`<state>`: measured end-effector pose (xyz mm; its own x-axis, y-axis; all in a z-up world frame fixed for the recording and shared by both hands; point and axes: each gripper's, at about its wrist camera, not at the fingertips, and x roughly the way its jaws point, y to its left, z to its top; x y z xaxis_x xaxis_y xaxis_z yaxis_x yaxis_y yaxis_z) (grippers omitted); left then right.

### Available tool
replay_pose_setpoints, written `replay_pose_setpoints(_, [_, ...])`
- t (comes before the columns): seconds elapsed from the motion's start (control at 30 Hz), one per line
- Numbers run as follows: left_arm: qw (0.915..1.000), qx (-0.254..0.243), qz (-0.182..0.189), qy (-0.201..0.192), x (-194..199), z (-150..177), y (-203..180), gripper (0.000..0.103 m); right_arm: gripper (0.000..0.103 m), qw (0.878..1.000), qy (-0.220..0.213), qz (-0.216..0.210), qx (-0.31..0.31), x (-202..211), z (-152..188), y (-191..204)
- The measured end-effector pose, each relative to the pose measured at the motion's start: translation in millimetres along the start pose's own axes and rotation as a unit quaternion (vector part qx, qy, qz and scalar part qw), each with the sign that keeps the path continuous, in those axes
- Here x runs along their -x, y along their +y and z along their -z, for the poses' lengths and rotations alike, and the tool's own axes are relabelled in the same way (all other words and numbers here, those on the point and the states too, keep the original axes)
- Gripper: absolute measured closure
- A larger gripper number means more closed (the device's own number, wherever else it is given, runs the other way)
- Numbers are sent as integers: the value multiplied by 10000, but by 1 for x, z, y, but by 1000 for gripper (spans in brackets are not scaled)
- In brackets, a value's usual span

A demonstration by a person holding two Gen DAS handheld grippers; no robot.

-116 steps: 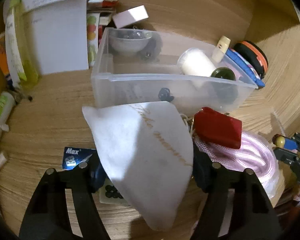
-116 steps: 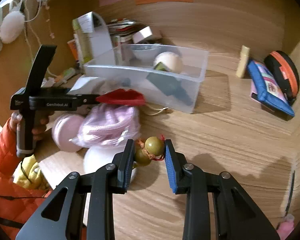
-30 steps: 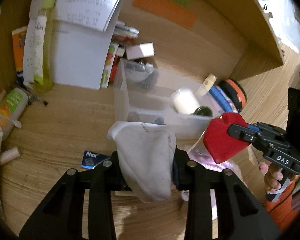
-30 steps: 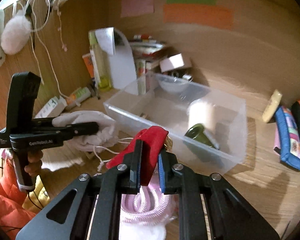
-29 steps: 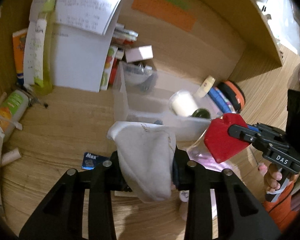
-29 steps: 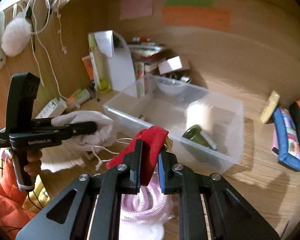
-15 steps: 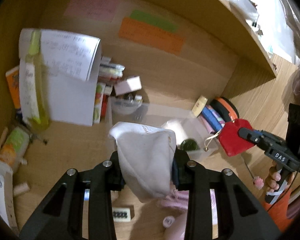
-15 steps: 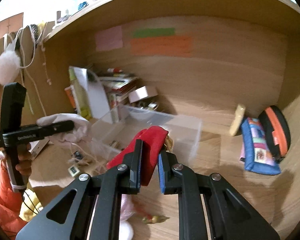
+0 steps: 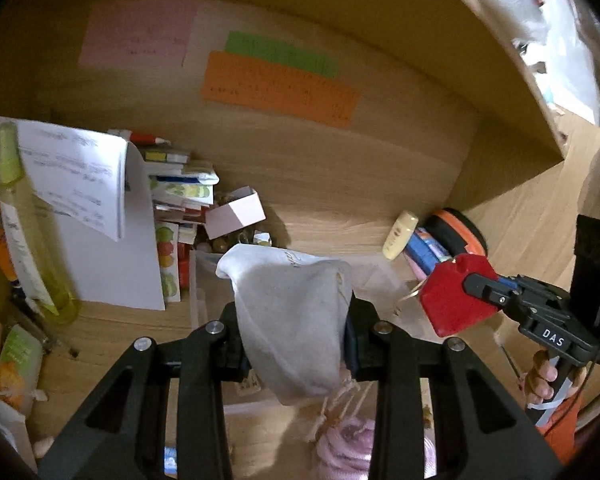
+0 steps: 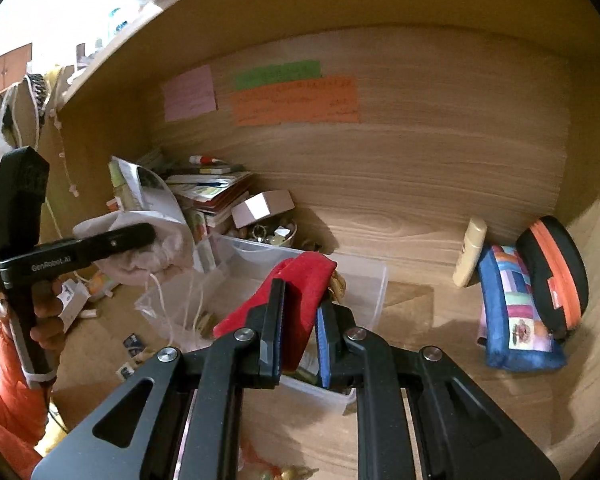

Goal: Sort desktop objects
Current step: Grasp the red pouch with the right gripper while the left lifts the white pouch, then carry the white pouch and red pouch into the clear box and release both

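Note:
My left gripper [image 9: 294, 320] is shut on a greyish-white drawstring pouch [image 9: 288, 292], held in the air over the near left end of the clear plastic bin [image 9: 202, 280]. Its cords dangle below. In the right wrist view the same pouch [image 10: 160, 256] bulges out of the left gripper [image 10: 148, 236] at the left. My right gripper [image 10: 300, 320] is shut on a red cloth pouch [image 10: 304, 276], with something gold hanging behind it, above the bin [image 10: 368, 280]. From the left wrist view the red pouch [image 9: 452, 300] hangs at the right.
A blue patchwork case [image 10: 512, 304], a black-and-orange round case [image 10: 556, 276] and a cream tube [image 10: 470, 252] lie at the right. Books [image 10: 208, 192], a pink box [image 10: 262, 208] and a trinket bowl [image 10: 274, 234] crowd the back left. A pink rope coil [image 9: 348, 448] lies below.
Both grippers have risen with their pouches and drawn back from the desk. The bin now sits lower in both views and more of the back wall shows.

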<state>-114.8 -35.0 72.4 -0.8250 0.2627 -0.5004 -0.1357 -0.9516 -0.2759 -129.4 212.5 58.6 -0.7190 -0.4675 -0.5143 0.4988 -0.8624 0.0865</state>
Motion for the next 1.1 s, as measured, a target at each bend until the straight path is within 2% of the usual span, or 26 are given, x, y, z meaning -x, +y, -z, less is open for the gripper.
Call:
replay_pose_setpoints(0.37, [9969, 61, -24, 782, -56, 21, 13, 69, 91, 9981, 469, 393, -10, -54, 16, -16])
replay_pose_setpoints(0.5, [9950, 32, -87, 997, -69, 28, 14, 69, 91, 9975, 623, 328, 43, -68, 23, -17])
replay_pose_setpoints(0.67, [9943, -221, -311, 1000, -74, 32, 8, 69, 88, 9973, 696, 207, 79, -73, 30, -15])
replay_pose_setpoints(0.8, [9934, -373, -446, 986, -77, 34, 4, 69, 87, 9964, 767, 281, 240, -76, 35, -8])
replay_pose_setpoints(0.9, [9923, -501, -565, 979, -78, 36, 1, 65, 87, 9960, 792, 271, 322, -76, 36, -4])
replay_pose_setpoints(0.97, [9917, -536, -624, 991, -79, 37, 0, 56, 86, 9957, 801, 292, 353, -77, 37, -3])
replay_pose_setpoints(1.1, [9917, -495, -638, 1002, -80, 37, 2, 50, 84, 9949, 849, 329, 430, -81, 40, 1])
